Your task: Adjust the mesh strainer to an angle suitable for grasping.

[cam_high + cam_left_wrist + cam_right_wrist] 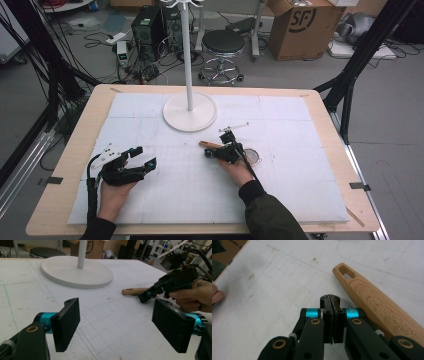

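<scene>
One wooden handle [374, 302], pale and grained, with a slot near its tip and lettering burned along its length, lay flat on the white mat of the bench [300, 200], a little right of the centre of the high view and running diagonally through the right half of the right gripper view. In the high view what seemed to be a round strainer head [251, 157] lay at its far end, though it was too small to be sure of. The right hand-held gripper [332, 301] sat just beside the handle on its left, its jaws pressed together on nothing, the wood lying outside them. The left hand-held gripper [115, 322] hovered at the lower left of the high view, well apart from the handle, its two ribbed jaws spread wide with bare mat between them. Judged from this, the pick-up had not begun: the utensil was untouched on the mat, and the right jaws would need to part and straddle the handle before anything could be lifted. Counted, there were one utensil, two hand-held grippers, and one white stand [190, 112] with a round base and a single pole toward the upper middle of the bench.
</scene>
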Demonstrator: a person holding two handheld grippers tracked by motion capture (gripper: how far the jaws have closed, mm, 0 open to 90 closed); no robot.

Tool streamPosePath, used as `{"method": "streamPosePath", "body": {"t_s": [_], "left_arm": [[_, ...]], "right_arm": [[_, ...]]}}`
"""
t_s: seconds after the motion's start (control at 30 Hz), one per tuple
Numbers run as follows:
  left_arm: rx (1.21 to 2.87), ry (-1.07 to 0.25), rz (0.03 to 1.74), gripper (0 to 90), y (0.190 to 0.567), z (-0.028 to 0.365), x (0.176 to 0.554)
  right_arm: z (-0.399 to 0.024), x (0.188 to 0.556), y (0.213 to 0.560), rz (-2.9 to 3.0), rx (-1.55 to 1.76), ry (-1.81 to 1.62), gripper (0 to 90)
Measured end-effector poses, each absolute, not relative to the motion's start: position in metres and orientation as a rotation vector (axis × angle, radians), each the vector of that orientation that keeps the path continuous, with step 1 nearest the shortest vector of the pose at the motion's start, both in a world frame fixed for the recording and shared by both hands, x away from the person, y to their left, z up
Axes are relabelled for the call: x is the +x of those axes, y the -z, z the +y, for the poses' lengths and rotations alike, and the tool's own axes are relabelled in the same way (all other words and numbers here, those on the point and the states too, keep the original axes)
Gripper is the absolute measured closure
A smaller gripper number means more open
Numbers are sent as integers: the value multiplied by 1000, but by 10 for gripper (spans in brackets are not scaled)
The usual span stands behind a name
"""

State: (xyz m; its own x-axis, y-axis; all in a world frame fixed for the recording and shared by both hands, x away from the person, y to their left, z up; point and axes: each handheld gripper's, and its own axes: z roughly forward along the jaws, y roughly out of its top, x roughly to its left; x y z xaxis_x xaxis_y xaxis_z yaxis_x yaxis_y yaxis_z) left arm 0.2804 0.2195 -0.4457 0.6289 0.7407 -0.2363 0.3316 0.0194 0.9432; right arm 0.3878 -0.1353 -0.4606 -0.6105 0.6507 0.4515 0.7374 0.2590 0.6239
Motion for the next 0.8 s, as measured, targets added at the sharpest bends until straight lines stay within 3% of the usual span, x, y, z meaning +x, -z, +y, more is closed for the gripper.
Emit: {"method": "streamPosePath", "body": {"t_s": [0.67, 0.77, 0.8], "left_arm": [[1574, -396, 909, 235, 446, 217, 284], [1582, -392, 904, 235, 447, 218, 285], [1581, -392, 908, 235, 447, 218, 285]], "right_arm": [[-139, 392, 461, -2366, -1351, 1296, 890], [-140, 385, 455, -2350, -1271, 1320, 736], [-140, 385, 455, -2350, -1271, 1320, 736]]}}
